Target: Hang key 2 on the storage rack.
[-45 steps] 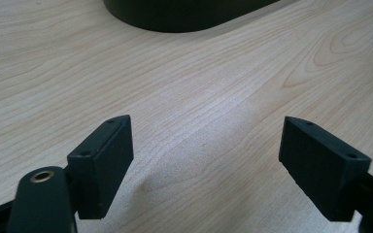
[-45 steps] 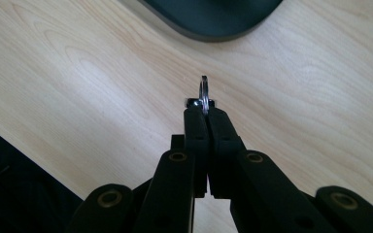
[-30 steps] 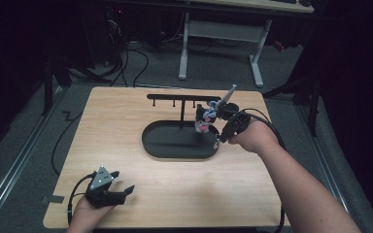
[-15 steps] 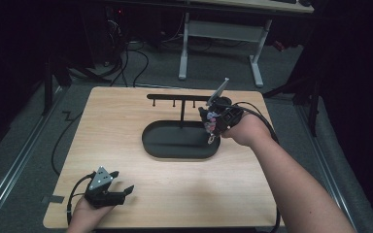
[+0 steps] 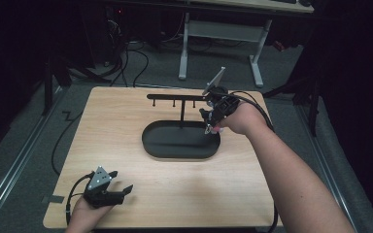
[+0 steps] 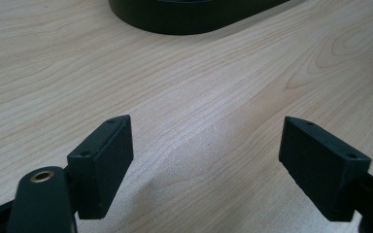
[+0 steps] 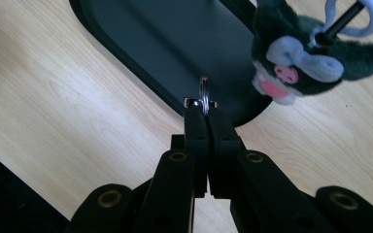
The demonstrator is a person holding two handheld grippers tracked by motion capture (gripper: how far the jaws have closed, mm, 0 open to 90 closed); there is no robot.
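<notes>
Pinching key ring, right gripper

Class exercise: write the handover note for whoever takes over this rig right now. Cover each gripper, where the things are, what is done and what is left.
Right gripper: shut on the metal key ring, held beside the right end of the black hanger stand.
Left gripper: open, nothing between its jaws, resting at the near left corner of the table.
Plush keychain toy: its pale loop sits over a peg of the stand.
Done: ring gripped, plush at the peg.
Left, probably: hang the ring on a peg, then let go. How ring and plush are linked is unclear.
</notes>
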